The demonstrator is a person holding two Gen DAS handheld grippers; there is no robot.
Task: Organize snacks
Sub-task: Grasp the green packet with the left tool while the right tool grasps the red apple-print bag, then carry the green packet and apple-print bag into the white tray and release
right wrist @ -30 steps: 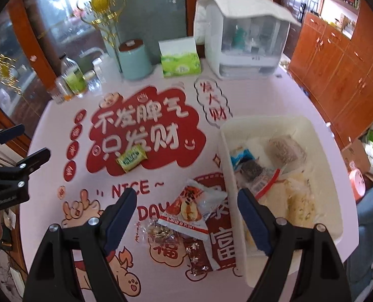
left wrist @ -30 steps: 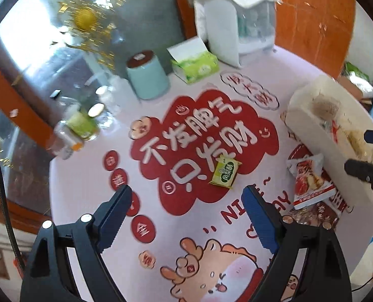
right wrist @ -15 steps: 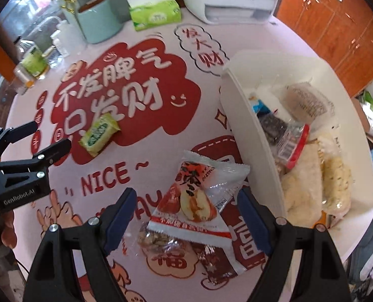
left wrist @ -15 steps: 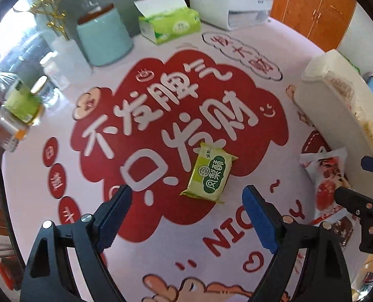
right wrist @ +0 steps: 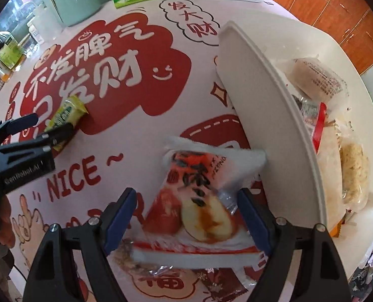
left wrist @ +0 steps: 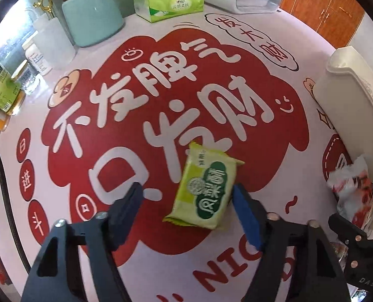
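Both my claws have dropped: left gripper (left wrist: 186, 201) closing around the flat green foil snack packet (left wrist: 206, 187), right gripper (right wrist: 186, 211) open over the white-and-red plastic snack bag (right wrist: 199, 193), white plastic bin (right wrist: 269, 115) at two o'clock part-filled.

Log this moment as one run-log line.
left gripper: closing, green snack pack between jaws | right gripper: open over red-white snack bag | white bin: beside

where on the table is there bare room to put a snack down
Bare cloth runs between the green snack packet and the tissue box, and beside the white bin's outer wall. It is crowded around the red-and-white snack bag and inside the bin.
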